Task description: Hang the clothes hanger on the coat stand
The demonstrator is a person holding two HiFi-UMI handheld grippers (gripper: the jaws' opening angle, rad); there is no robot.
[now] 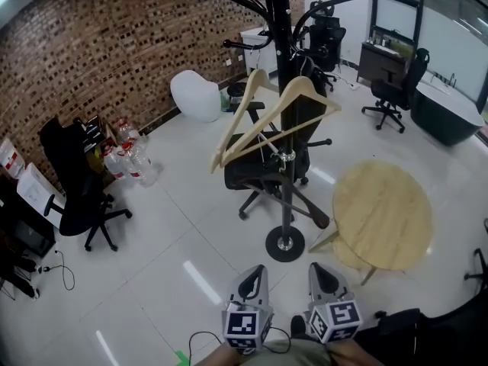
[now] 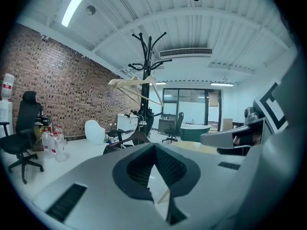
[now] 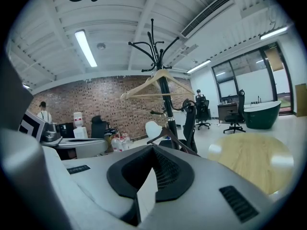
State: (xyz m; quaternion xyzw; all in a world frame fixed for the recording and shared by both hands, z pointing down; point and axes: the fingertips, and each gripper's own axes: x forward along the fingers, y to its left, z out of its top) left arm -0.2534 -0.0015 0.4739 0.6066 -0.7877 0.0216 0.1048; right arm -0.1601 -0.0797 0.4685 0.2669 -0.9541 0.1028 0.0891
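The black coat stand [image 1: 280,67] rises at the middle of the head view, its round base [image 1: 285,245] on the white floor. Two pale wooden hangers hang from it, one [image 1: 238,122] to the left and one [image 1: 305,96] to the right. In the right gripper view a wooden hanger [image 3: 156,83] hangs high on the stand [image 3: 160,87], with a dark hanger [image 3: 167,134] lower down. My left gripper [image 1: 252,283] [image 2: 154,148] and right gripper [image 1: 323,279] [image 3: 152,151] sit side by side near the bottom edge, short of the base. Both are shut with nothing held.
A round wooden table [image 1: 385,212] stands just right of the stand's base. A black office chair [image 1: 267,165] sits behind the pole and another [image 1: 76,193] at the left. Water bottles [image 1: 130,158] and a white chair [image 1: 194,94] stand by the brick wall.
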